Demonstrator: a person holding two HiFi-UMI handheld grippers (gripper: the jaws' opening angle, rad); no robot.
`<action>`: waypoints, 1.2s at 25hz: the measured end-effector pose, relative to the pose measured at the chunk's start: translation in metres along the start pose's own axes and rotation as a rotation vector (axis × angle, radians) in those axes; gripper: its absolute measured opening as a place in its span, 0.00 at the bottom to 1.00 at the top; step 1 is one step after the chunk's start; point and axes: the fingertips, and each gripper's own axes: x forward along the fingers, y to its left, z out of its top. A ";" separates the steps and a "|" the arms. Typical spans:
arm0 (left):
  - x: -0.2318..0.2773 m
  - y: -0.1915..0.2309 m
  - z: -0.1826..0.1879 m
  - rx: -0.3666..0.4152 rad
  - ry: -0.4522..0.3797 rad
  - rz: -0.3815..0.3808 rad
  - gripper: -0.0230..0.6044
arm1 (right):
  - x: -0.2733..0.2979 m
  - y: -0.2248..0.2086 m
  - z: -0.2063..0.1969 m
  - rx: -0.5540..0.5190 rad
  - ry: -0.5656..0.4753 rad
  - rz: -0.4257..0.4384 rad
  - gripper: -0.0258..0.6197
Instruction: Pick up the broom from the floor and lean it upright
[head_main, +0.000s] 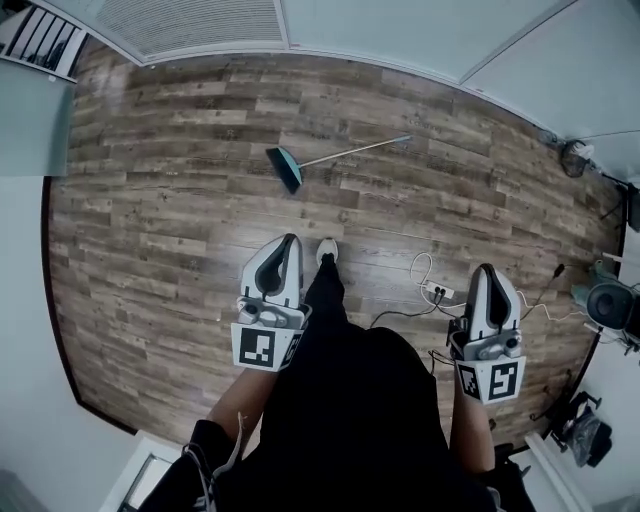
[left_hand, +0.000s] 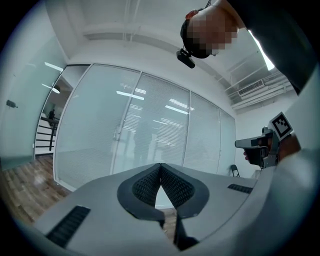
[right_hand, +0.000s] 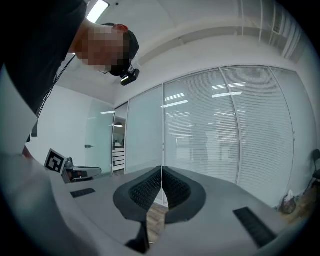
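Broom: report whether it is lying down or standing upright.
Lying down: the broom is flat on the wooden floor, handle stretched out from its teal head.

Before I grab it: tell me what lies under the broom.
The broom lies flat on the wood floor; nothing else shows beneath. The patch under its teal head is covered.

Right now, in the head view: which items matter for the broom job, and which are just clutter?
Job:
- broom, lying flat on the wood floor ahead of the person
- left hand-held gripper and right hand-held gripper, both shut and empty

Lying about:
- power strip with its white cable
- dark equipment at the picture's right edge
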 end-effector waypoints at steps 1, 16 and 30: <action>0.006 0.005 -0.003 -0.009 0.008 -0.002 0.07 | 0.006 0.000 0.000 -0.007 0.011 -0.002 0.07; 0.038 0.043 0.002 -0.032 0.018 0.035 0.07 | 0.069 -0.015 0.003 0.053 0.001 0.042 0.07; 0.048 0.036 -0.002 0.014 0.063 0.139 0.07 | 0.131 -0.002 -0.012 0.038 0.003 0.277 0.07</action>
